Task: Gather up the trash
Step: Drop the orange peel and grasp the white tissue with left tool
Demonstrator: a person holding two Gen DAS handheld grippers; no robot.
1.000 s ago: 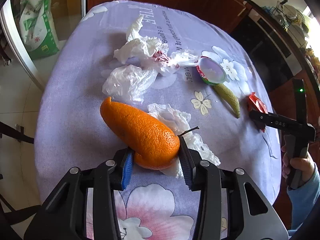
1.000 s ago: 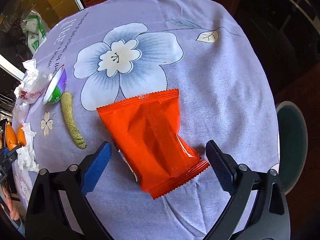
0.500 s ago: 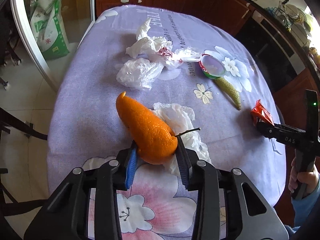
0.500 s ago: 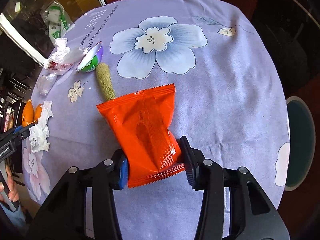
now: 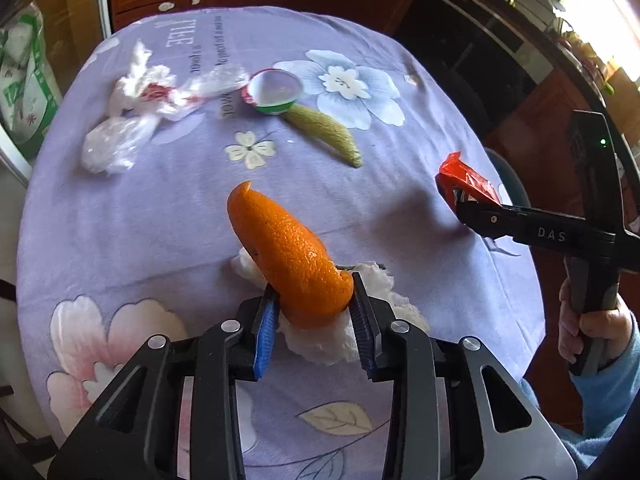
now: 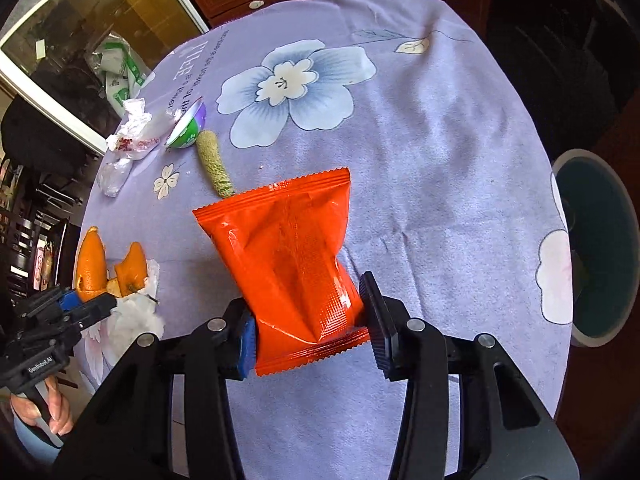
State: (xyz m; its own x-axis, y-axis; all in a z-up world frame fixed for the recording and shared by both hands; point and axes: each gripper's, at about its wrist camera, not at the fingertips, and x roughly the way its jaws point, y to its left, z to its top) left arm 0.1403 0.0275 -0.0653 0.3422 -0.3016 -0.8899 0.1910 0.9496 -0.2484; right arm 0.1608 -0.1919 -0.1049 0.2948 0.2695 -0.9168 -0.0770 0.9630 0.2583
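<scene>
The left gripper (image 5: 314, 312) is clamped on the broad end of an orange peel (image 5: 290, 256), its pointed tip jutting forward over the cloth, and a crumpled white tissue (image 5: 320, 344) is bunched under and behind the peel between the fingers — whether the pads pinch it too or it only clings there is hard to say. The right gripper (image 6: 310, 332) is closed on the lower end of a red snack wrapper (image 6: 286, 256), squeezing it into a waist so the crimped top fans out free; gripping near one end likely lets the light foil hang clear for carrying. Both pieces appear lifted off the purple flowered tablecloth (image 5: 168, 208), though the height cannot be judged. Left on the cloth, well apart from either tool, are a green strip of rind (image 5: 326, 134) touching a small foil-lidded cup (image 5: 274, 92), a clear plastic bag (image 5: 114, 144) and a wad of wrappers (image 5: 154, 94). Past the table's right edge a round teal-lined bin (image 6: 598, 248) is cut off by the cloth and the frame — probably where the trash goes, but its depth and contents are hidden
</scene>
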